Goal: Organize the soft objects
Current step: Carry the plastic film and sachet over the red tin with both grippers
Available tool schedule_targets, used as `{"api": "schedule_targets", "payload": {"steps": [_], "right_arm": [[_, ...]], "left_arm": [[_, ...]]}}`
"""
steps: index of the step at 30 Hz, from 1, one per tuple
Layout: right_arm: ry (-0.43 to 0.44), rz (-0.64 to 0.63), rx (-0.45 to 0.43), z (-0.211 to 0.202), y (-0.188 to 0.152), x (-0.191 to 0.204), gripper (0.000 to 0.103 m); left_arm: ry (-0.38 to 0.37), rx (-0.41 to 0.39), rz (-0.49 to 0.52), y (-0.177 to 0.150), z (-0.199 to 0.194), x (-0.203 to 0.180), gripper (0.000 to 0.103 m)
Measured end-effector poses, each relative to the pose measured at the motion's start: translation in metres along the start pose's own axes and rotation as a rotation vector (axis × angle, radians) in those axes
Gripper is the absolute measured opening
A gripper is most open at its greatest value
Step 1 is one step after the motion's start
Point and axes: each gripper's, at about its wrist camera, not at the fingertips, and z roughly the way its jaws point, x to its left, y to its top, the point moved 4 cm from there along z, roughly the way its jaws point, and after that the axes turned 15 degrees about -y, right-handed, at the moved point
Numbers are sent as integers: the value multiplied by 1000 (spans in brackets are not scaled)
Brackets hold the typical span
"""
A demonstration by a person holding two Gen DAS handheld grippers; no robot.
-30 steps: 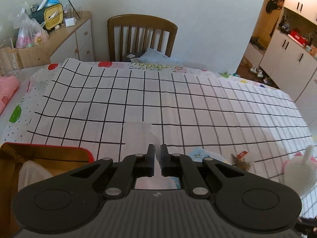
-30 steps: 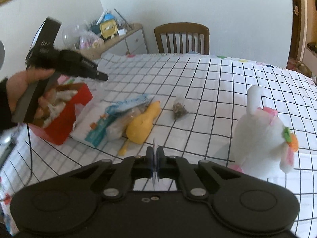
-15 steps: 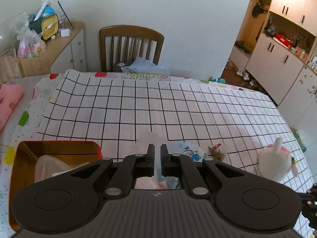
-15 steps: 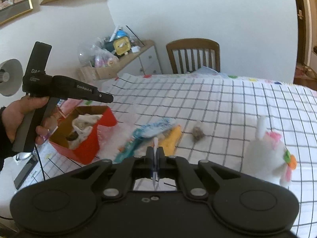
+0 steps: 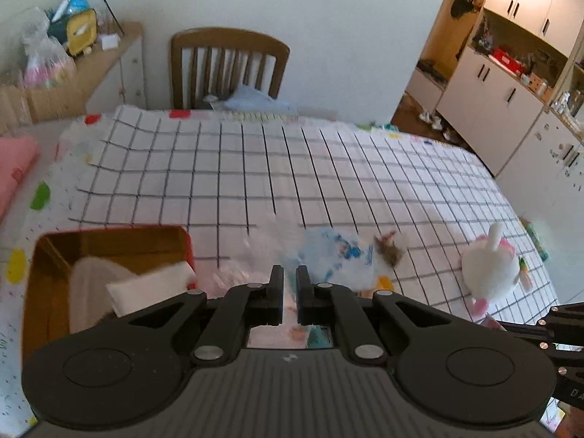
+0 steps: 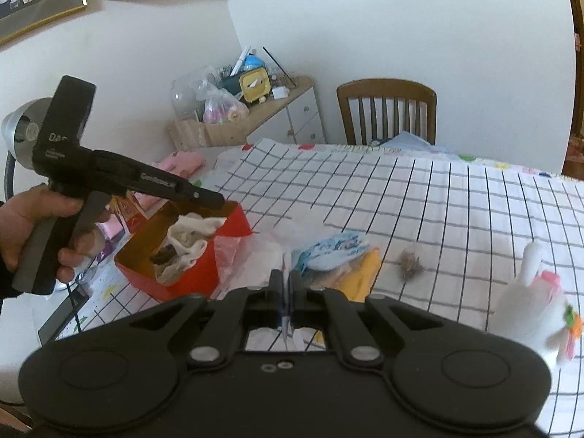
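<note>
Red box (image 6: 204,273) beside clear bag (image 6: 270,241) — white plush (image 6: 529,314), chair (image 6: 387,109) beyond

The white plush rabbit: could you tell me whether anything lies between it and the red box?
Yes: a furry tuft, yellow toy, blue printed packet and clear plastic lie between rabbit and red box.

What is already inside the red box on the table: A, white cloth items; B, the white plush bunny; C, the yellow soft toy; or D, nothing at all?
A: white cloth items lie bunched inside the red box, while the white plush bunny sits out on the checked tablecloth.
</note>
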Motion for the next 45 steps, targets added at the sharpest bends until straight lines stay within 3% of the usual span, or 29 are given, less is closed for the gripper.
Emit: {"api": "schedule_targets", "payload": {"steps": [4, 7, 8, 11, 19, 29, 34, 36, 37, 39, 45], "right_arm": [[-6, 9, 25, 2, -10, -4, 3], [-15, 19, 34, 1, -15, -9, 3], [-18, 24, 37, 1, -17, -11, 3], [-26, 33, 48, 2, -20, -17, 3], [-36, 45, 75, 9, -25, -32, 3], [-42, 45, 111, 21, -32, -44, 3], [-46, 52, 124, 25, -33, -49, 3], [-47, 56, 126, 25, -34, -50, 3], [-48, 57, 127, 26, -34, -51, 3], [-48, 57, 128, 27, -34, -51, 3], [-43, 48, 126, 29, -33, -47, 3]], "left_arm": [[5, 33, 26, -8, 16, -5, 7], [16, 46, 33, -11, 28, -7, 14], [20, 50, 35, -12, 32, -7, 23], [28, 50, 44, -13, 45, -10, 73], [59, 57, 61, -7, 89, -19, 74], [181, 97, 41, -4, 137, -2, 74], [208, 103, 8, -5, 138, 13, 43], [195, 90, -4, -4, 134, 17, 30], [190, 83, -9, -3, 132, 18, 28], [180, 70, -16, -3, 127, 22, 12], [159, 33, -42, -2, 109, 30, 3]]}}
